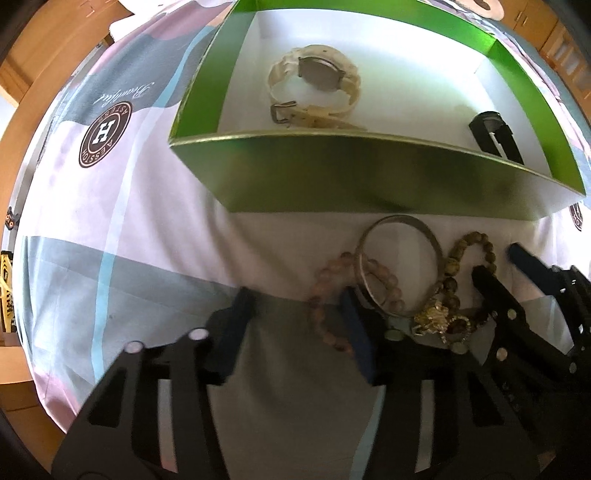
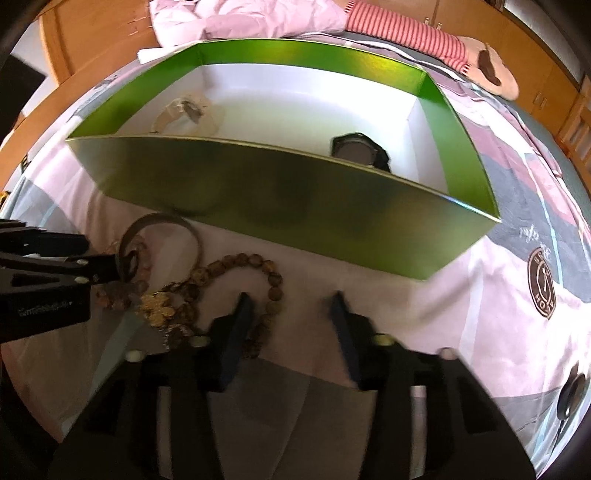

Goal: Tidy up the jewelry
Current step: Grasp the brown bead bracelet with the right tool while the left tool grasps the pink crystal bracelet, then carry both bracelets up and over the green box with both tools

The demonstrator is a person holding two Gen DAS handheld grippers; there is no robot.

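A green box (image 1: 369, 177) (image 2: 295, 210) with a white inside holds a cream watch (image 1: 314, 85) (image 2: 181, 114) and a black watch (image 1: 495, 136) (image 2: 360, 149). In front of it on the bedspread lie a pink bead bracelet (image 1: 325, 306), a metal bangle (image 1: 400, 225) (image 2: 162, 221), a brown bead bracelet (image 1: 476, 243) (image 2: 243, 262) and a gold piece (image 1: 436, 317) (image 2: 157, 308). My left gripper (image 1: 295, 314) (image 2: 107, 258) is open, its right finger over the pink beads. My right gripper (image 2: 291, 314) (image 1: 498, 262) is open, its left finger beside the brown beads.
The patterned bedspread (image 1: 129, 206) (image 2: 517, 229) covers the surface, with wooden furniture (image 1: 40, 55) around it. A striped sleeve (image 2: 402, 31) and pink bedding (image 2: 243, 16) lie beyond the box.
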